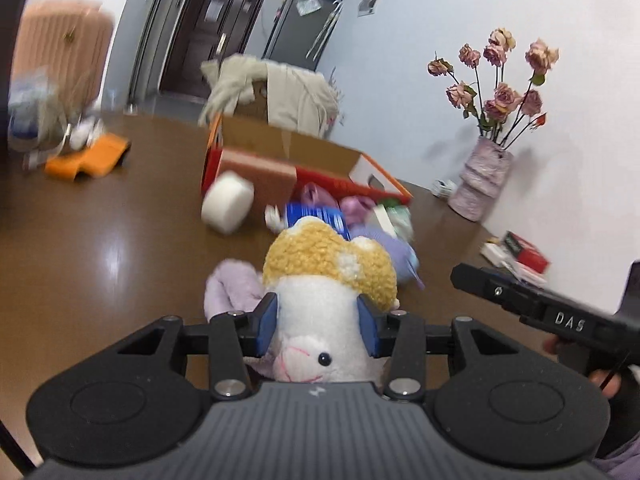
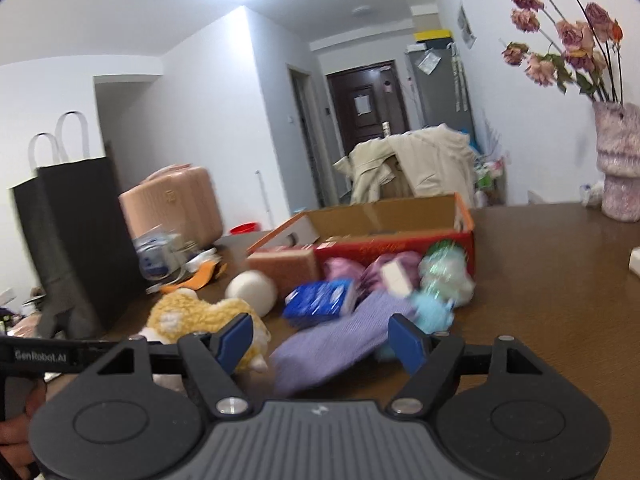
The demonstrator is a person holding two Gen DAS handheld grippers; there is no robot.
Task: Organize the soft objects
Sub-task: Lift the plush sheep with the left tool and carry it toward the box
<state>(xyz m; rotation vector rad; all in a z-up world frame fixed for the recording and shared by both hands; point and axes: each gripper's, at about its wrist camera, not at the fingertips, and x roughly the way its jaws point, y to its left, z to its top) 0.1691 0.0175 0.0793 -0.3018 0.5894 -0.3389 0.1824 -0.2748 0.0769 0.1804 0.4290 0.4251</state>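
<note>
- On the far left of the brown table (image 2: 552, 280) stands a black paper bag (image 2: 76, 240) with pale handles; what it holds cannot be seen.
- The plush toy (image 1: 324, 280) sits near the front of the table, left of the pile: fuzzy yellow back with a white patch, smooth white belly, black bead eye, pink stitched muzzle.
- The left gripper (image 1: 318, 326) has its blue pads (image 1: 267, 324) pressed against the toy's white body on both sides, jaws partly closed around it.
- A white foam cylinder (image 1: 227, 207) lies on the table just beyond the toy, beside a brown foam block (image 1: 260, 172).
- Behind them, an open cardboard box (image 2: 384, 216) with red and orange sides lies on the table; its brown inside shows nothing clear in it.
- Against the box's near side lies a pile: a blue packet (image 2: 320, 298), pink soft things (image 2: 344, 270), a lilac cloth (image 2: 340, 344) and a blurred pale-green and blue plush (image 2: 440, 280).
- The right gripper (image 2: 326, 342) hovers with jaws wide; the lilac cloth lies between the pads, which do not press on it.
- At the far right, by the wall, a pink textured vase (image 1: 480, 178) holds dried pink roses (image 1: 500, 76).
</note>
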